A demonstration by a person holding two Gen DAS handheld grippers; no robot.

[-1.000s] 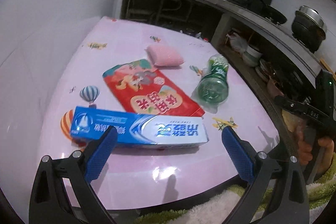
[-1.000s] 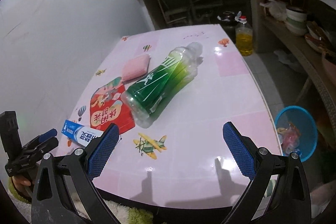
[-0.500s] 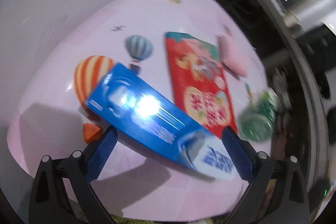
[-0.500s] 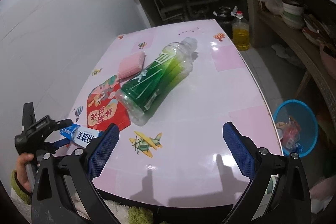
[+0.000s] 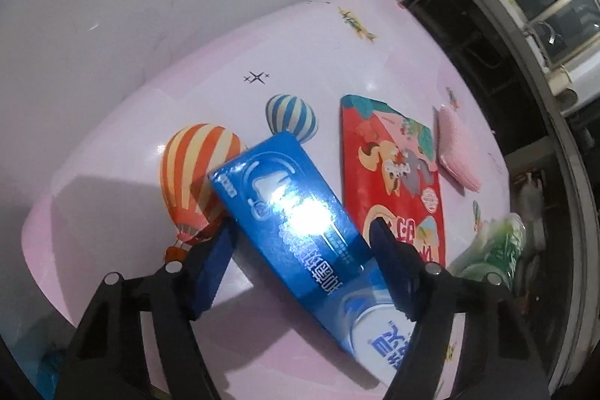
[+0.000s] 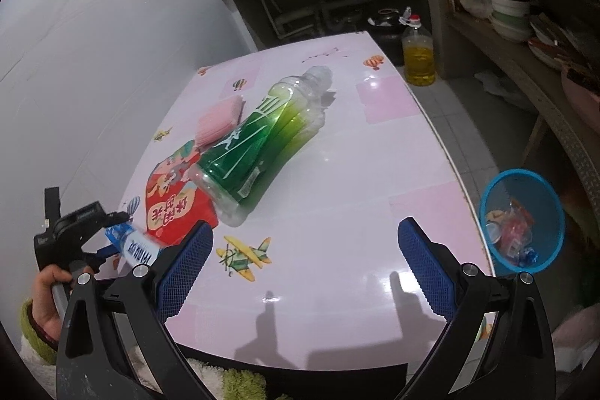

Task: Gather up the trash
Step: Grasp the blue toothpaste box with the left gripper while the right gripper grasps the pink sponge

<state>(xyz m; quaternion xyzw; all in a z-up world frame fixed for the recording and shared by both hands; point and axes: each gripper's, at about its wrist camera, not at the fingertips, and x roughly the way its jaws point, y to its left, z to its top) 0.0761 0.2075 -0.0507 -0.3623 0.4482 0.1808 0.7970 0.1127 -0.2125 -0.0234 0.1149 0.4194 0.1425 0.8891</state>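
In the left wrist view, the left gripper [image 5: 302,238] straddles the blue toothpaste box [image 5: 296,231] at frame centre, pads at its long sides, apparently closing for a lift; contact unclear. In the right wrist view, the right gripper [image 6: 305,261] hangs wide and empty at the bottom, the green bottle [image 6: 258,145] lying centre and the blue bin [image 6: 523,220] at right on the floor.

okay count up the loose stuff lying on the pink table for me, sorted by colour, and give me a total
Blue: 1, the toothpaste box, between the fingers of the left hand-held gripper
Red: 1, the flat red packet
Pink: 1, the pink pad
Green: 1, the plastic bottle lying on its side
Total: 4
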